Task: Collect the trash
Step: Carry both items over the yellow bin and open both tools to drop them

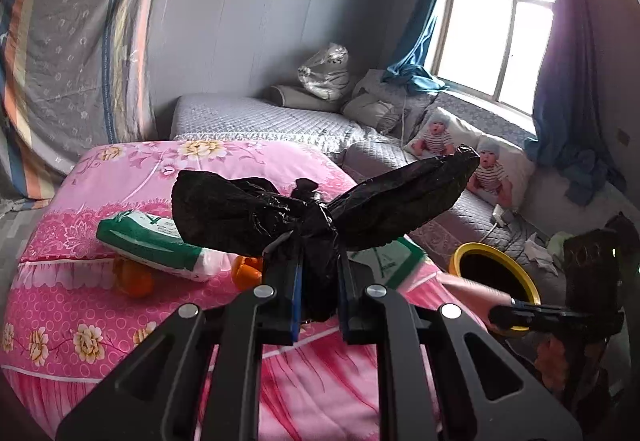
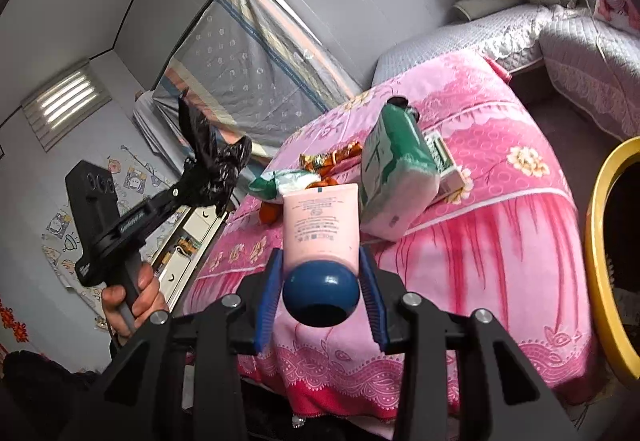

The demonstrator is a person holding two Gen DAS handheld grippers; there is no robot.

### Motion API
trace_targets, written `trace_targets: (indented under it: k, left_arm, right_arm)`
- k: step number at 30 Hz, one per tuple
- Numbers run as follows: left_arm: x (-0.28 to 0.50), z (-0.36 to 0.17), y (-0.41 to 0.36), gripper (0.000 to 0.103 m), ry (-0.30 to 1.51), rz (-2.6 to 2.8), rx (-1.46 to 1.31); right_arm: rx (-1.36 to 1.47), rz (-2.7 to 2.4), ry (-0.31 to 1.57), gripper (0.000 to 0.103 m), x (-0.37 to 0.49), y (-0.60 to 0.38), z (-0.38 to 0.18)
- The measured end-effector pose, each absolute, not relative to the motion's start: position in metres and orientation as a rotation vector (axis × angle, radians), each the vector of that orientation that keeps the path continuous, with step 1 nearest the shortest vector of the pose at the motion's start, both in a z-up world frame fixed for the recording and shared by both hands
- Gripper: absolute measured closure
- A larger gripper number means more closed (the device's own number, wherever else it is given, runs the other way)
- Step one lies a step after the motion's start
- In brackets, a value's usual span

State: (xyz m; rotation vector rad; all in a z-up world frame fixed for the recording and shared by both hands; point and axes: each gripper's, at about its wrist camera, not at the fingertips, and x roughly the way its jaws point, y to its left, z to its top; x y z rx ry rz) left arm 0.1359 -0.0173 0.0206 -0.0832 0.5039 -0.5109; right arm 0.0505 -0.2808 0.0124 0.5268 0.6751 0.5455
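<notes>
My left gripper (image 1: 316,265) is shut on the knotted neck of a crumpled black plastic bag (image 1: 244,217), held up above the pink bed. The right wrist view shows the same bag (image 2: 216,157) in that gripper (image 2: 206,177) at the left, with a hand (image 2: 136,297) on its handle. My right gripper (image 2: 322,281) is shut on a pink tube (image 2: 320,221) with a blue cap, gripped near the cap. A yellow-rimmed bin (image 2: 604,241) stands right of the bed. In the left wrist view the bin (image 1: 476,253) lies just behind the right gripper (image 1: 506,311).
On the pink flowered bedspread (image 2: 500,225) lie two green-and-white tissue packs (image 2: 396,177) (image 2: 280,181), a shiny snack wrapper (image 2: 332,159), orange peel (image 1: 132,277) and a small flat box (image 2: 444,161). A grey quilted sofa (image 1: 260,117) with cushions runs behind, under a window (image 1: 496,37).
</notes>
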Motion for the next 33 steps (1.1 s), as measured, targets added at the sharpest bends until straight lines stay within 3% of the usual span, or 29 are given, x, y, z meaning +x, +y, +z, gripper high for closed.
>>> trace_targets:
  k: [21, 33]
  left_arm:
    - [0.125, 0.016, -0.104, 0.091, 0.553, -0.734, 0.006]
    - [0.137, 0.001, -0.194, 0.090, 0.609, -0.879, 0.116]
  right_arm:
    - [0.527, 0.221, 0.480, 0.067, 0.040, -0.379, 0.042]
    - [0.578, -0.110, 0.532, 0.067, 0.040, -0.454, -0.012]
